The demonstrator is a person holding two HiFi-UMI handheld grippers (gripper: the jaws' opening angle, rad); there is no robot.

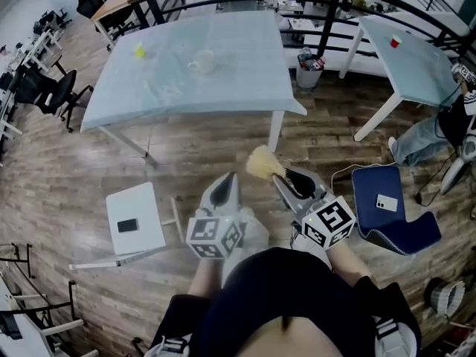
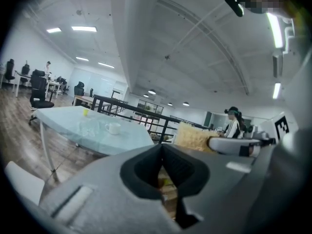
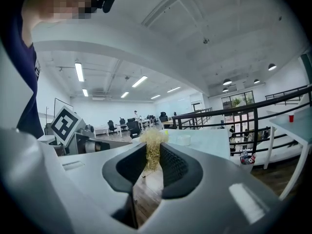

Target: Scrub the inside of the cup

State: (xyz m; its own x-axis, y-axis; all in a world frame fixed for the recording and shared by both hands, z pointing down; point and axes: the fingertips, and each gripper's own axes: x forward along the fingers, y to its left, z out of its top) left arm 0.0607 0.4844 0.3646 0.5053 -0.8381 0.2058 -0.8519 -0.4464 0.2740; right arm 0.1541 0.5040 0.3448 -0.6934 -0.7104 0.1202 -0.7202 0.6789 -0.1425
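A white cup [image 1: 201,62] stands on the glass-topped table [image 1: 245,88], far ahead of both grippers; it also shows as the cup [image 2: 113,127] and the cup [image 3: 184,140]. My right gripper [image 1: 278,175] is shut on a straw-coloured scrubber [image 1: 262,163], whose bushy head sticks out past the jaws. In the right gripper view the scrubber [image 3: 154,136] sits pinched in that gripper [image 3: 152,154]. My left gripper [image 1: 231,175] is shut and holds nothing; its jaws meet in the left gripper view [image 2: 162,147]. Both grippers hover over the wooden floor, short of the table's near edge.
A small yellow object [image 1: 139,50] sits at the table's far left. A white stool [image 1: 152,233] with a dark phone on it stands at my left. A blue chair [image 1: 411,229] is on my right. Behind it stand a second white table [image 1: 416,65] with a red cup [image 1: 395,42] and a bin [image 1: 309,67].
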